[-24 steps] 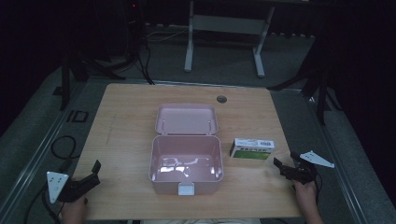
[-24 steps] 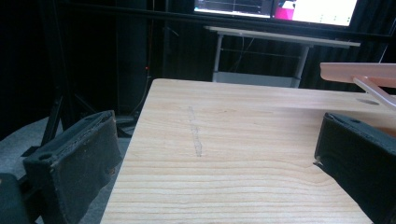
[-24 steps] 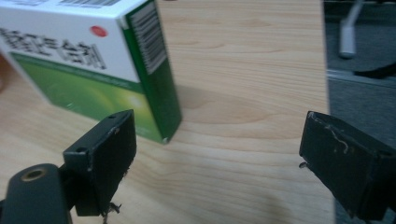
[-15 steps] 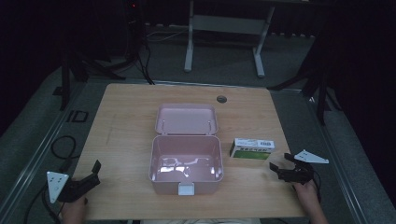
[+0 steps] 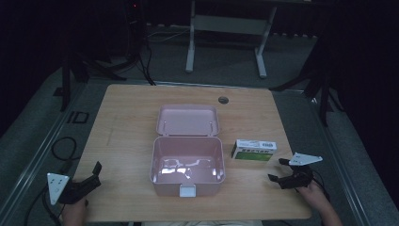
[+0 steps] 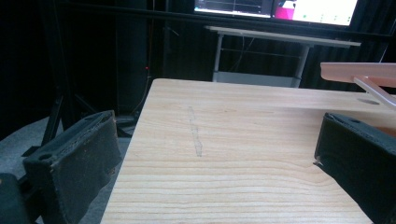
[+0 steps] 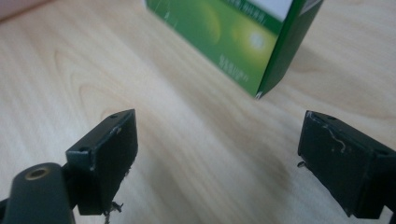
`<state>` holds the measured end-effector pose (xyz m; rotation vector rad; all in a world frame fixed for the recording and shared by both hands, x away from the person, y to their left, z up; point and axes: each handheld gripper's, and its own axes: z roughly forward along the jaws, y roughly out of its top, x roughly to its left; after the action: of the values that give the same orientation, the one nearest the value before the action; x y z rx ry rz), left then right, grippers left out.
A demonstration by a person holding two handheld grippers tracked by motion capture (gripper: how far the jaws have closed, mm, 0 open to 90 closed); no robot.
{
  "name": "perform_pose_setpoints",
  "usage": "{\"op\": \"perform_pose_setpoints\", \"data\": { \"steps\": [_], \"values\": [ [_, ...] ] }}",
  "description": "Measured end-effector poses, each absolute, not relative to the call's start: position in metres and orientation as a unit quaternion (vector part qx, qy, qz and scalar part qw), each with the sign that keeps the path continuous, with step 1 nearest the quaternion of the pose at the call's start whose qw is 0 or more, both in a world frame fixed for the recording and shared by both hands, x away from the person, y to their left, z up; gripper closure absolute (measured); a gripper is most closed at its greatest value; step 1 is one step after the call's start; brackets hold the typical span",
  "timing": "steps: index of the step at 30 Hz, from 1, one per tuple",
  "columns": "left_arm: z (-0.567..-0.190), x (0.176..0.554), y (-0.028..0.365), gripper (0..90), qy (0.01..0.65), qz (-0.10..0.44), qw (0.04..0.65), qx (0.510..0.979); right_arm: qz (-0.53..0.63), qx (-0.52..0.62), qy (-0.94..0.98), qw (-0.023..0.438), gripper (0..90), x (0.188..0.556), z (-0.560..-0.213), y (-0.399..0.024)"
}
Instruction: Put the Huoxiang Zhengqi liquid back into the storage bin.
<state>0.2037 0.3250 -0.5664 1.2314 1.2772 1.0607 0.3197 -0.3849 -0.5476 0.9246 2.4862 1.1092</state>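
- The green and white carton (image 5: pixel 254 150) lies flat on the wooden table (image 5: pixel 127 127), just right of the open pink box (image 5: pixel 187 165) and apart from it; in the high view its top face is white with a dark band of print, its side green; the print is too small to read.
- In the right gripper view the carton (image 7: pixel 233 37) sits near, ahead of the jaws; its green face carries pale lines of small lettering, blurred past reading; one lower corner points toward the gap between the jaws.
- The right gripper (image 5: pixel 280 172) rests low over the table's right front part, near the carton but not touching it; its jaws stand wide apart with bare wood between them.
- The left gripper (image 5: pixel 94 176) sits at the table's left front edge, well apart from the pink box; its jaws are spread wide, nothing between them but the table (image 6: pixel 243 140).
- The pink box has its lid (image 5: pixel 188 120) laid back flat behind it; a small white latch (image 5: pixel 187 190) shows on the front wall; no writing is legible on it.
- Lit screens (image 6: pixel 275 9) glow beyond the table in the left gripper view; their content cannot be read.
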Motion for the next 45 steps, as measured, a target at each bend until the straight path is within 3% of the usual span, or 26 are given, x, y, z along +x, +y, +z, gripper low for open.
{"op": "perform_pose_setpoints", "data": {
  "steps": [31, 37, 45],
  "values": [
    [-0.566, 0.204, 0.325, 0.2, 0.531, 0.441, 0.512, 0.512, 0.111, 0.215, 0.970, -0.009, 11.7, 0.337, -0.500, -0.365],
    [-0.566, 0.204, 0.325, 0.2, 0.530, 0.441, 0.511, 0.513, 0.087, 0.185, 0.979, 0.009, 11.5, 0.336, -0.489, -0.353],
    [-0.566, 0.204, 0.325, 0.2, 0.530, 0.441, 0.512, 0.513, 0.080, 0.161, 0.984, -0.009, 11.5, 0.335, -0.488, -0.333]
  ]
}}
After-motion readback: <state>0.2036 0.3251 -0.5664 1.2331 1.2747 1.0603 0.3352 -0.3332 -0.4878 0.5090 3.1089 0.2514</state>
